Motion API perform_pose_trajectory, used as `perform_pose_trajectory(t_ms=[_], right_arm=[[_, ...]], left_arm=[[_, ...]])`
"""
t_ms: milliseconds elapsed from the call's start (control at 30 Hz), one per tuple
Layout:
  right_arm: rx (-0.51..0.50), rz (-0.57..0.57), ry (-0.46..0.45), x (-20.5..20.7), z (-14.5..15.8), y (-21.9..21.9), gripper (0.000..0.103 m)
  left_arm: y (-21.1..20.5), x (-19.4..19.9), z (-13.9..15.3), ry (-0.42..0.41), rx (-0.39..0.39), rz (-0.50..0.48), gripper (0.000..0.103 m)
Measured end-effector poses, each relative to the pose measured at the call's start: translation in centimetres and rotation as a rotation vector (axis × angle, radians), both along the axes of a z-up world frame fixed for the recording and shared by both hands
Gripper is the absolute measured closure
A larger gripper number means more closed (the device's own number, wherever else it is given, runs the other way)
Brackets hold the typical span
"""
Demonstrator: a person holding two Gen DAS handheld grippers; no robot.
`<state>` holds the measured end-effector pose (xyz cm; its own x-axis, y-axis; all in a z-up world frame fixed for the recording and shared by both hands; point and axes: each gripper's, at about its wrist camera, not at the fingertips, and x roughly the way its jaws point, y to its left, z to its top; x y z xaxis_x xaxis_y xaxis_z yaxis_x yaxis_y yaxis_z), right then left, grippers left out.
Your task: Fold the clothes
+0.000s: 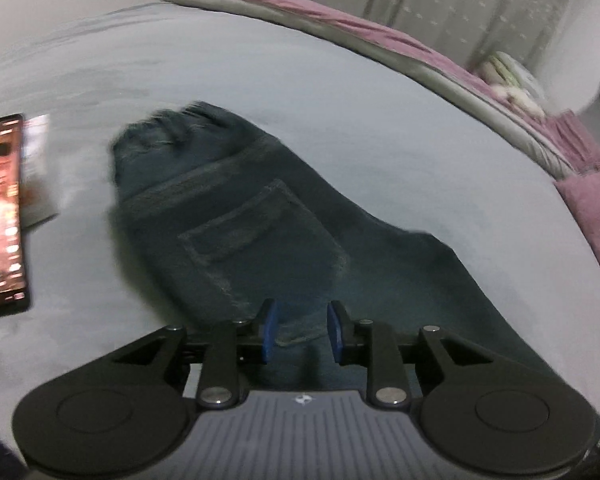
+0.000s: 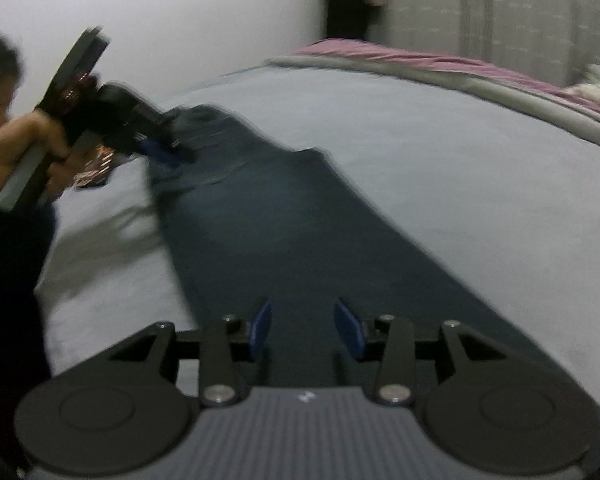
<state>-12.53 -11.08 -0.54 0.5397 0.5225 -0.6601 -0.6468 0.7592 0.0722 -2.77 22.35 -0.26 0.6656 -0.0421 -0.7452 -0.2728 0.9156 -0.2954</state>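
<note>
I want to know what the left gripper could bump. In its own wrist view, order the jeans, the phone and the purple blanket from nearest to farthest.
1. Jeans: directly beneath the open left gripper.
2. Phone: off to the left, on the bed.
3. Purple blanket: along the far edge of the bed.

Open bedsheet right of jeans; phone close on left.

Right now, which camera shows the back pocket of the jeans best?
The left wrist view: the back pocket lies near and stitched clearly, just ahead of the open left gripper. The right wrist view shows the jeans lengthwise, the pocket blurred.
</note>
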Motion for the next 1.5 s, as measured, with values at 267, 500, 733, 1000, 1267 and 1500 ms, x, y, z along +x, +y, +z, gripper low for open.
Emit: perform_pose_trajectory(t_ms=[267,500,733,1000,1267,1500], right_arm=[[-0.077,0.106,0.03,-1.1,-1.4,3.2,0.065],[-0.096,0.103,0.038,-1.2,-2.4,3.5,0.066],[-0.083,0.098,0.045,-1.2,-2.2,2.8,0.078],[-0.024,0.088,0.062,-1.2,-0.6,1.9,0.096],[-0.067,0.128,0.078,-1.7,-1.1,2.6,0.096],[-0.03,0.132,0.099,-1.5,-0.8,2.4,0.071]], left_arm=[[1.5,-0.1,-0.8,0.052,0.002,0.046,0.077],[1.7,-0.3,-1.2,0.05,-0.01,0.055,0.077],[1.4,-0.2,-1.5,0.049,0.053,0.066,0.096],[0.9,-0.6,-0.6,0.011,0.112,0.041,0.1],[0.3,-0.2,-0.9,0.073,0.178,0.012,0.099],[-0.9,-1.5,2.0,-0.081,0.241,-0.026,0.098]])
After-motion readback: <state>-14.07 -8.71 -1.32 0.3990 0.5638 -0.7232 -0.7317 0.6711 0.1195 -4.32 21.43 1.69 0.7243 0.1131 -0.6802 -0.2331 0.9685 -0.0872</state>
